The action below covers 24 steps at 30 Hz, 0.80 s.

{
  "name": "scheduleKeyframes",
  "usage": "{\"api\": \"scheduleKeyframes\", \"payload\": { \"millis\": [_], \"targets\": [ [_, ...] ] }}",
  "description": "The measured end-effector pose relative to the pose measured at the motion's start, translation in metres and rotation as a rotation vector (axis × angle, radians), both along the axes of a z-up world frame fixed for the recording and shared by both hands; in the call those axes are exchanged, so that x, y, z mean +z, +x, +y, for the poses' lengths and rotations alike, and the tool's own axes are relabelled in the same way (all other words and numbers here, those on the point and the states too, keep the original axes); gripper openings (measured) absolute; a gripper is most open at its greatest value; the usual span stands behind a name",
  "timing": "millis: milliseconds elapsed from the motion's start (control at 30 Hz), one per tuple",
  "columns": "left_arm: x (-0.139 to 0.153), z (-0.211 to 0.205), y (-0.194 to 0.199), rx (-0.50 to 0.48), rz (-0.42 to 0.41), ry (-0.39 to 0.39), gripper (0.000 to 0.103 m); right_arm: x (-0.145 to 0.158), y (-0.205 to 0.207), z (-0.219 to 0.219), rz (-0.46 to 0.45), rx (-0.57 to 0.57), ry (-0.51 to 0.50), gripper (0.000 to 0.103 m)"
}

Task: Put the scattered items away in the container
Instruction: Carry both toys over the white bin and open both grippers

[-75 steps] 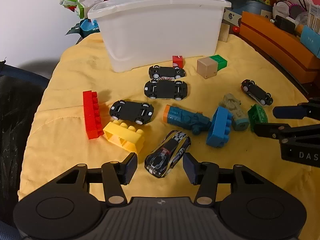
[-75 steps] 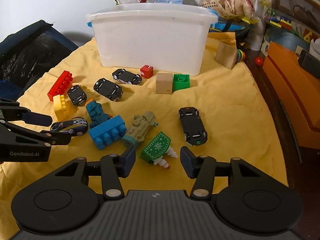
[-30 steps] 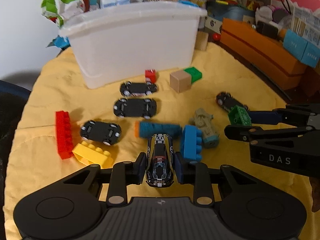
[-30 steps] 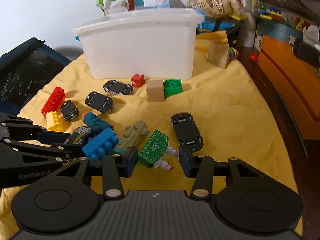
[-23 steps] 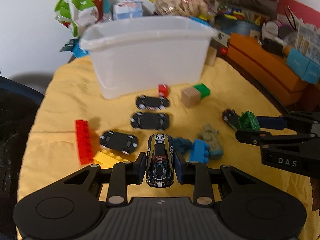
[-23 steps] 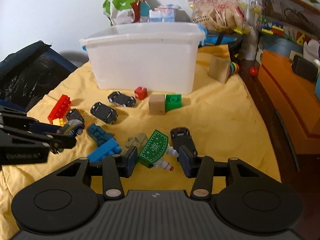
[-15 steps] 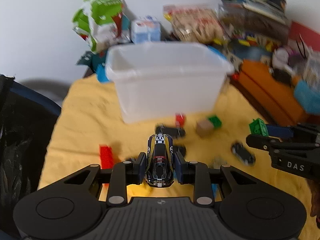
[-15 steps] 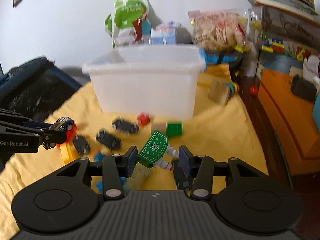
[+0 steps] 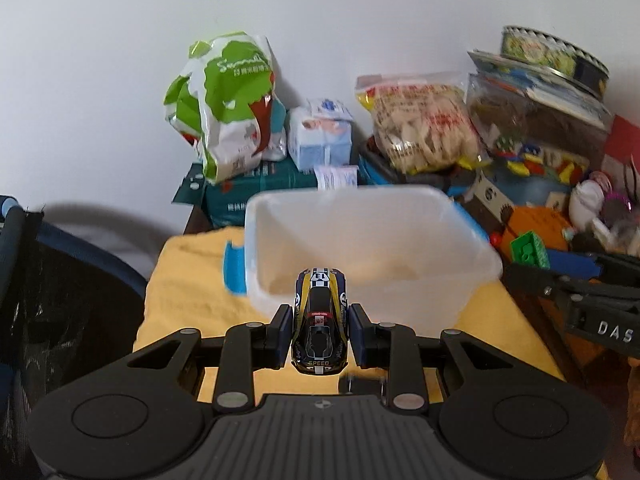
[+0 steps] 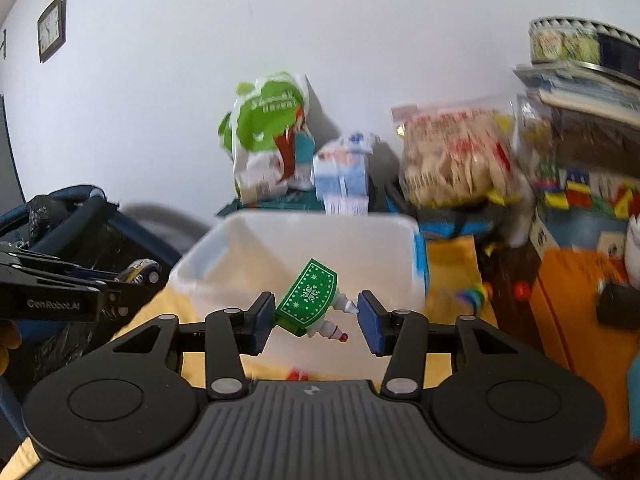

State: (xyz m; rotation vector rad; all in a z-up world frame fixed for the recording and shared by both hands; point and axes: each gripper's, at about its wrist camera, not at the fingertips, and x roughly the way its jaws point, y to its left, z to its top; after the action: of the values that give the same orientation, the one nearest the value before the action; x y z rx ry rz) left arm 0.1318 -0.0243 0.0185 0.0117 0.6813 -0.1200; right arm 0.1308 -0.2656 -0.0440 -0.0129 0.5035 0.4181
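We had L hand-held gripper (image 9: 319,336) pinching toy car (image 9: 319,326), R hand-held gripper (image 10: 316,318) pinching green toy (image 10: 308,300), both w/ white tub (image 9: 476,252) just ahead.

Behind my tabletop's yellow cloth (image 9: 188,276) I see a green-white bag (image 9: 226,106), a snack bag (image 9: 420,120) and a wall clock (image 10: 51,34)
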Motion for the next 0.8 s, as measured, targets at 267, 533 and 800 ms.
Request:
{"api": "scheduleKeyframes", "payload": {
  "millis": [267, 533, 800],
  "targets": [
    [0.005, -0.008, 0.073, -0.006, 0.064, -0.020, 0.033, -0.001, 0.072, 0.012, 0.104, 0.004, -0.019, 0.049],
    [-0.020, -0.014, 0.114, 0.003, 0.182, 0.022, 0.034, -0.027, 0.120, 0.025, 0.248, 0.006, -0.093, 0.049],
    [-0.028, -0.010, 0.122, 0.014, 0.232, 0.030, 0.054, -0.030, 0.132, 0.028, 0.263, 0.018, -0.110, 0.074]
  ]
}}
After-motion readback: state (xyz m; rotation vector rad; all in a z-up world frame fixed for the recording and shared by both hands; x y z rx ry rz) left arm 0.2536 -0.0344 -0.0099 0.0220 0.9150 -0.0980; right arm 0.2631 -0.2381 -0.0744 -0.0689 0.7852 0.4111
